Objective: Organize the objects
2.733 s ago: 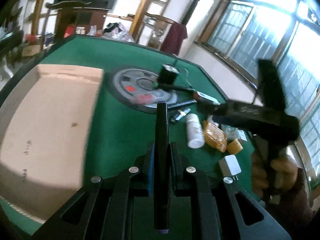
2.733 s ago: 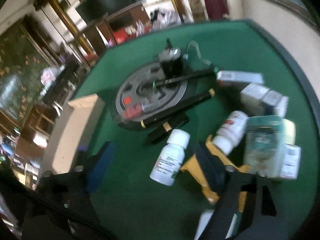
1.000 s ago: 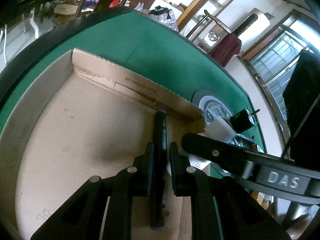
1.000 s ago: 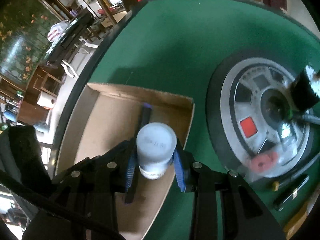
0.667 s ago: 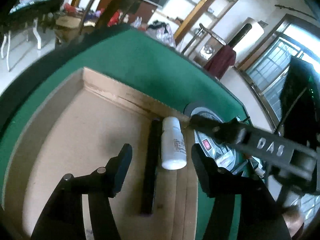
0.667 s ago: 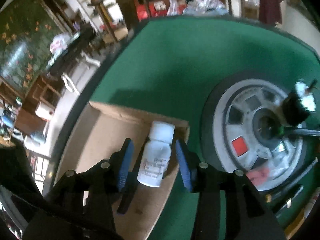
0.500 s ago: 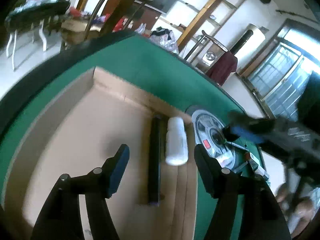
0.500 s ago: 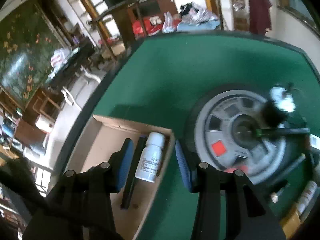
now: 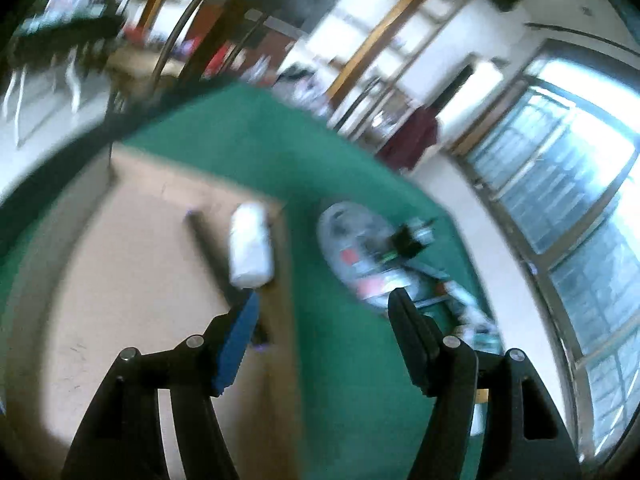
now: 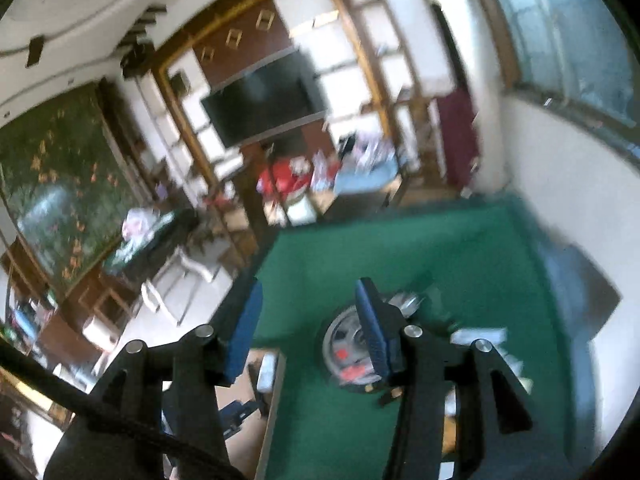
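Bottle and black stick lying in the cardboard box, both grippers spread and empty

Motion blur is smearing both wrist views, so fine detail is hard to read. Seen from the left wrist, the left gripper [image 9: 324, 300] is hanging above the near right edge of a shallow cardboard box [image 9: 120, 280], its jaws standing wide apart with nothing between them. One finger, faced with a blue pad [image 9: 238, 344], is showing over the box floor, while the other is showing over the green table [image 9: 248, 128]. Inside the box, a white bottle [image 9: 250, 246] is lying on its side close to the right wall, its length running away from the camera. Just to its left, a long black stick-like object [image 9: 212, 256] is lying roughly parallel to it; whether the two are touching cannot be told through the blur. Right of the box, on the green cloth, a round grey disc [image 9: 352, 256] with a red patch is sitting with a small black item on it, and more small items are trailing off toward the windows [image 9: 580, 208].

From the right wrist, the right gripper [image 10: 308, 292] is pointing out across the room, its blue-padded fingers [image 10: 244, 332] likewise spread and gripping nothing. Below them the box corner [image 10: 276, 392] is showing with the white bottle [image 10: 266, 372] inside it, and the grey disc [image 10: 344, 352] is lying on the green table [image 10: 420, 248] beside it. A dark television screen [image 10: 260, 100] is hanging on the far wall.
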The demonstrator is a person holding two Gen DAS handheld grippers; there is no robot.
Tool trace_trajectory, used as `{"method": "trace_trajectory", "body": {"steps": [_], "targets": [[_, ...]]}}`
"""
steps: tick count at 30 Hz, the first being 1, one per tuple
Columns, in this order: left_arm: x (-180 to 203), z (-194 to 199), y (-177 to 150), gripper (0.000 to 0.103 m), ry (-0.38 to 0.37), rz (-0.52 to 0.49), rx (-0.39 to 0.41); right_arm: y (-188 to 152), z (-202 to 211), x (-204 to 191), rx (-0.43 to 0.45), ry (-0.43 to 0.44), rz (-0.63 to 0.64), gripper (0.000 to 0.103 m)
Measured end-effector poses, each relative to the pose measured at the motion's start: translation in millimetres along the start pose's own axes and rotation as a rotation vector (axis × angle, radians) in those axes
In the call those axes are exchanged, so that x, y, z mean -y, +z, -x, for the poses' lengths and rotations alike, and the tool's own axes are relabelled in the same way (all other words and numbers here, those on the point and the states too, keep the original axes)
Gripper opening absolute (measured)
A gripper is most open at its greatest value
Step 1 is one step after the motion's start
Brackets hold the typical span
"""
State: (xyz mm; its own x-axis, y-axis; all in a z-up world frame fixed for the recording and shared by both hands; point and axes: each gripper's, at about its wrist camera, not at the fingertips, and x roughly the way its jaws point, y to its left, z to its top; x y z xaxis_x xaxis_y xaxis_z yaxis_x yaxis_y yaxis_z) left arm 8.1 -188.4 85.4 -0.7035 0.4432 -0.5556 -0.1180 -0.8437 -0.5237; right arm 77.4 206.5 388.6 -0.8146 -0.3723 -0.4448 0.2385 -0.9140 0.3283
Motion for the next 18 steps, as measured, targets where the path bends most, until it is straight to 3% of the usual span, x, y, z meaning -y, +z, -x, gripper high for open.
{"method": "trace_trajectory", "body": {"steps": [2, 4, 7, 8, 9, 11, 14, 15, 16, 18], "targets": [[27, 35, 10, 0.061, -0.046, -0.057, 0.049, 25, 46, -5, 0.067, -0.062, 0.027, 0.047], [63, 76, 28, 0.061, -0.105, -0.136, 0.091, 54, 96, -13, 0.142, -0.164, 0.074, 0.057], [111, 125, 63, 0.061, -0.133, -0.240, 0.167, 95, 171, -28, 0.258, -0.305, 0.104, 0.060], [129, 145, 78, 0.061, -0.126, -0.283, 0.204, 107, 193, -33, 0.294, -0.339, 0.102, 0.063], [146, 164, 94, 0.061, -0.115, -0.317, 0.241, 120, 213, -39, 0.323, -0.378, 0.101, 0.072], [170, 192, 120, 0.062, -0.088, -0.358, 0.293, 140, 249, -55, 0.375, -0.492, 0.142, 0.078], [199, 227, 156, 0.063, -0.021, -0.394, 0.371, 158, 278, -87, 0.455, -0.754, 0.283, 0.082], [206, 233, 163, 0.068, -0.004, -0.403, 0.391, 160, 283, -94, 0.481, -0.824, 0.312, 0.086], [211, 243, 172, 0.074, 0.018, -0.421, 0.413, 161, 287, -99, 0.501, -0.869, 0.329, 0.088], [216, 246, 178, 0.077, 0.034, -0.432, 0.435, 156, 288, -98, 0.494, -0.875, 0.329, 0.093]]}}
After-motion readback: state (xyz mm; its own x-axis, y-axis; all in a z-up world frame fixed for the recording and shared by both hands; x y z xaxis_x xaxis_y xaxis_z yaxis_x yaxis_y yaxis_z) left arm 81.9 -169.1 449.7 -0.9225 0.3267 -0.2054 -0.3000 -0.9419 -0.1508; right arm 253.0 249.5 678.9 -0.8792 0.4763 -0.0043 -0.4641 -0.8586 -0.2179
